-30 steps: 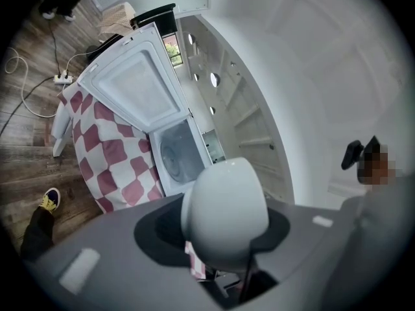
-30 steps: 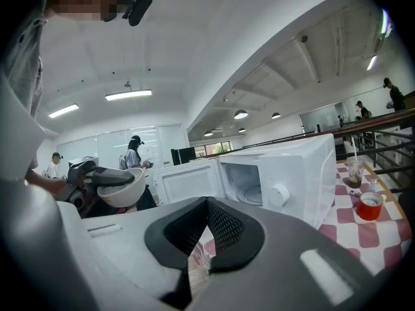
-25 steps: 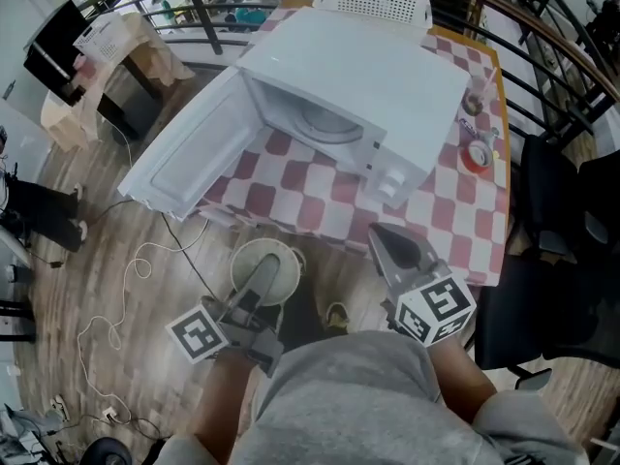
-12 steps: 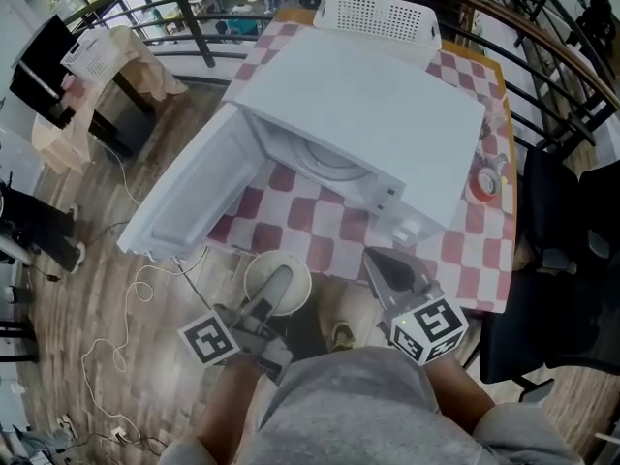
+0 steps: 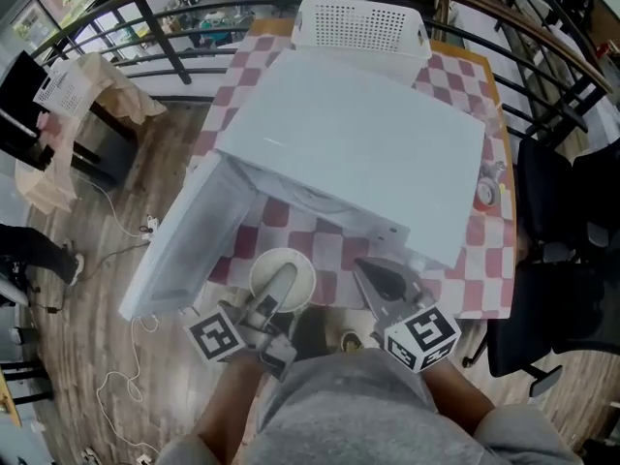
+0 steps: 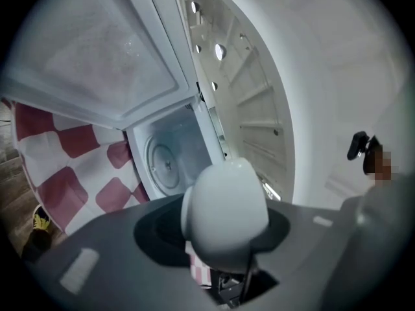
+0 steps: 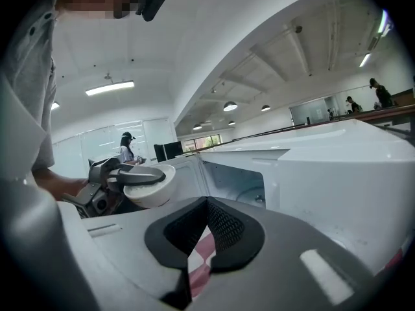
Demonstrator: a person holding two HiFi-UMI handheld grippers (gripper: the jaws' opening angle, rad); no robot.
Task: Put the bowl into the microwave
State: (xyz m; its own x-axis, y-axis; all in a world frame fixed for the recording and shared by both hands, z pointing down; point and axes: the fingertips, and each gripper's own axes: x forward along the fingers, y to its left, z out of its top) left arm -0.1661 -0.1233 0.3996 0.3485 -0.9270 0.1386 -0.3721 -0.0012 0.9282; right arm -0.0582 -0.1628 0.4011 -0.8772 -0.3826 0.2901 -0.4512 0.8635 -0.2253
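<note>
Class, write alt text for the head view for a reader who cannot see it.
The left gripper holds a white bowl by its rim before an open microwave on a checkered table. The right gripper beside it holds nothing.

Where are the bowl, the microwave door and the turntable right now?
bowl (image 5: 298, 281): head view, bare inside surface, right part.
microwave door (image 5: 189, 235): head view, middle of the open door's inner face.
turntable (image 6: 163, 163): left gripper view, centre of the round plate inside the cavity.
</note>
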